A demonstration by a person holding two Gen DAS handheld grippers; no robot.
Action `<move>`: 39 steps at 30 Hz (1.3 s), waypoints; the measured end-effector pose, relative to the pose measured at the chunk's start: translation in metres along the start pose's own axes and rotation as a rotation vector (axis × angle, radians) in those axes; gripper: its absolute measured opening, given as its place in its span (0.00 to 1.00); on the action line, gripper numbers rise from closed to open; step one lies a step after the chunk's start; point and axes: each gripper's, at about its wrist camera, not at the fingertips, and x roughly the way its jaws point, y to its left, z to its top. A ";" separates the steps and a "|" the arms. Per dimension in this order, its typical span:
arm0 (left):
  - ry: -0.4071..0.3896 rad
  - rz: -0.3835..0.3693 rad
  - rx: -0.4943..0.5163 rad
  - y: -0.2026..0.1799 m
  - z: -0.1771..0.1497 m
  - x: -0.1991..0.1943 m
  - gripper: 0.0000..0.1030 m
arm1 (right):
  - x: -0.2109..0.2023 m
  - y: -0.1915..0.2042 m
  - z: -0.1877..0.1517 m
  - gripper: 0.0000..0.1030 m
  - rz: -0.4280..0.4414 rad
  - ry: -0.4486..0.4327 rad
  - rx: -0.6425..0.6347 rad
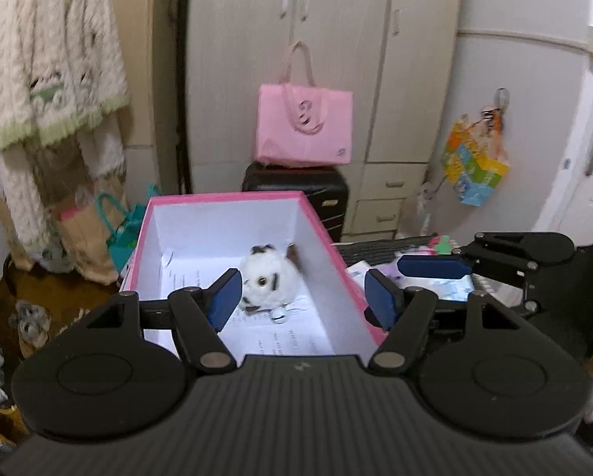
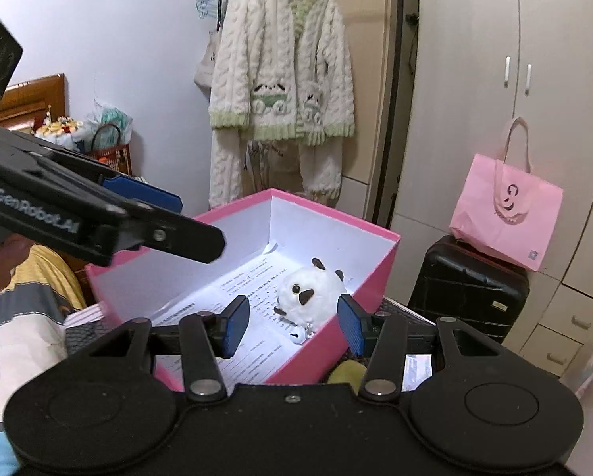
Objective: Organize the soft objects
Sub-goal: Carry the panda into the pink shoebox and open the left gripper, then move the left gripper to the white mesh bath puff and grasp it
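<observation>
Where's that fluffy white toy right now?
The round white plush toy lies inside the open pink cardboard box, on printed paper, near its right wall.

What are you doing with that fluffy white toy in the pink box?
A person holds a gripping tool in each hand and is tidying soft things. The white plush toy lies inside the open pink box, on a printed paper sheet. The left tool and the right tool are both open and empty, hovering over the box. Nothing is being held right now.
</observation>
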 end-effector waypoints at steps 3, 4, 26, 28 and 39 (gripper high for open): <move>-0.036 -0.028 0.041 -0.016 0.000 -0.025 0.67 | -0.029 0.005 -0.001 0.53 0.007 -0.012 0.010; -0.048 -0.035 0.057 -0.021 -0.001 -0.033 0.67 | -0.036 0.005 -0.003 0.53 0.011 -0.017 0.011; -0.014 -0.161 0.271 -0.123 -0.058 -0.039 0.70 | -0.135 -0.020 -0.098 0.55 -0.144 -0.010 0.081; -0.012 -0.159 0.269 -0.128 -0.064 -0.029 0.70 | -0.134 -0.033 -0.107 0.55 -0.145 -0.007 0.112; 0.023 -0.065 0.244 -0.149 -0.086 0.050 0.70 | -0.095 -0.089 -0.148 0.56 -0.139 0.021 0.217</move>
